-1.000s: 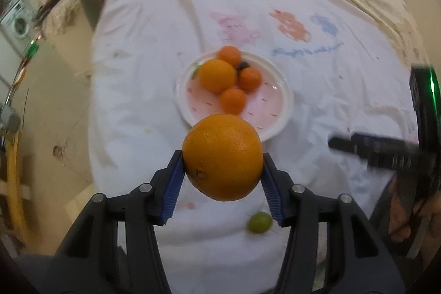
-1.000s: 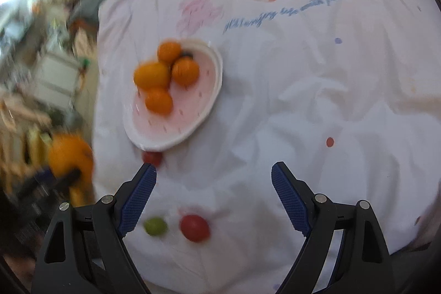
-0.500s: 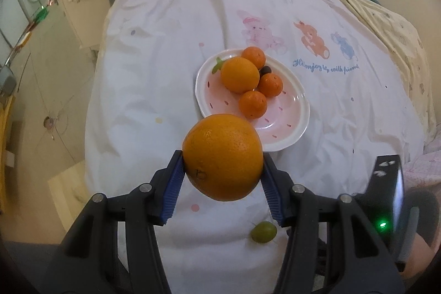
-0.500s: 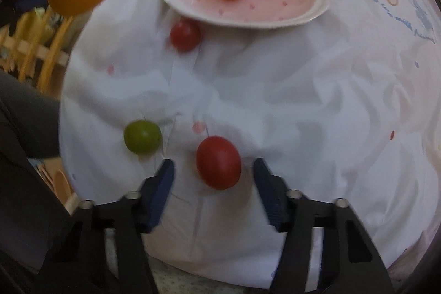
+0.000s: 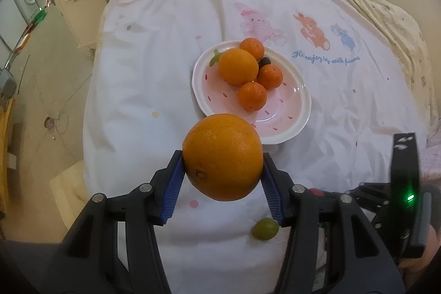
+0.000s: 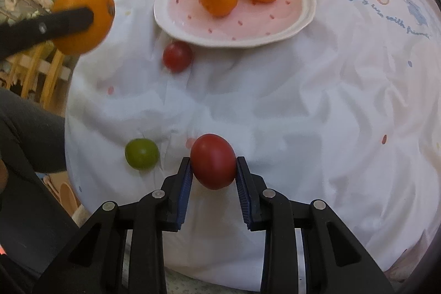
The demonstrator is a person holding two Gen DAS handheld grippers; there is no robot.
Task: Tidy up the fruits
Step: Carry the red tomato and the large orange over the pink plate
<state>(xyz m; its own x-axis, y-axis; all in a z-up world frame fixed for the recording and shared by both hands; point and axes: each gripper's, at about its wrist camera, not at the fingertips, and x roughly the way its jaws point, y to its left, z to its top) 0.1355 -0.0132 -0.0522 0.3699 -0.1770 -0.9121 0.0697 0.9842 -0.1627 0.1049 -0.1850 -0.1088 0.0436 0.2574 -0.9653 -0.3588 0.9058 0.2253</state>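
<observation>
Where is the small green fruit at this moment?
In the right wrist view, the green fruit lies on the white cloth, just left of the right tongs holding the large red tomato.

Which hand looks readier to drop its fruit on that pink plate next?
Probably the left. The left claw holds the big orange raised, right at the plate's near rim. The right claw grips a red tomato low, farther back.
</observation>
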